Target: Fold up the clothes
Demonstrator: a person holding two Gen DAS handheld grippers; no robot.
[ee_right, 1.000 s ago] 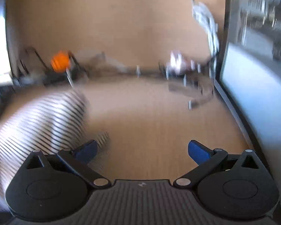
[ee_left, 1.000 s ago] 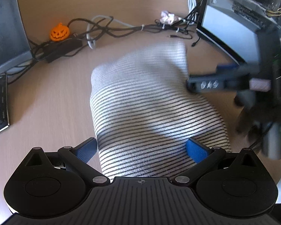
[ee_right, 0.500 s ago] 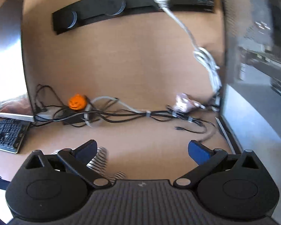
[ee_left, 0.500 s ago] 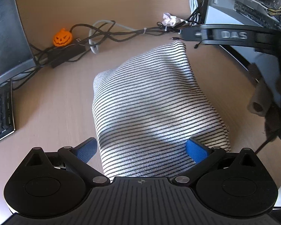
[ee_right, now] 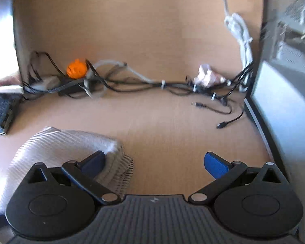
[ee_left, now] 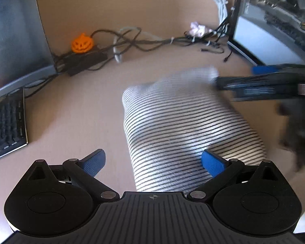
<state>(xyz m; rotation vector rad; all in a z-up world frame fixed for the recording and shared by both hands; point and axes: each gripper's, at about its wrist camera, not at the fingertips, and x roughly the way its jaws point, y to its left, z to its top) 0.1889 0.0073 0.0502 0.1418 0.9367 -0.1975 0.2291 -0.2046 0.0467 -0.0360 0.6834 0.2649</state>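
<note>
A folded white garment with thin black stripes [ee_left: 179,126] lies on the wooden desk. My left gripper [ee_left: 153,162] is open, hovering over its near end with nothing held. The right gripper shows in the left wrist view [ee_left: 260,81], coming in from the right at the garment's far right corner, blurred. In the right wrist view my right gripper [ee_right: 154,162] is open; its left finger [ee_right: 93,160] sits over the garment's corner [ee_right: 71,142], and the right finger [ee_right: 215,162] is over bare desk.
An orange pumpkin figure [ee_left: 81,43] and tangled cables [ee_left: 152,42] lie along the desk's back. A keyboard [ee_left: 4,122] and monitor [ee_left: 12,30] are at left. An open computer case [ee_left: 274,20] stands at right.
The right gripper has come back down to the garment's far right corner. The far edge of the garment has shifted and blurred. The left gripper has moved slightly left.
</note>
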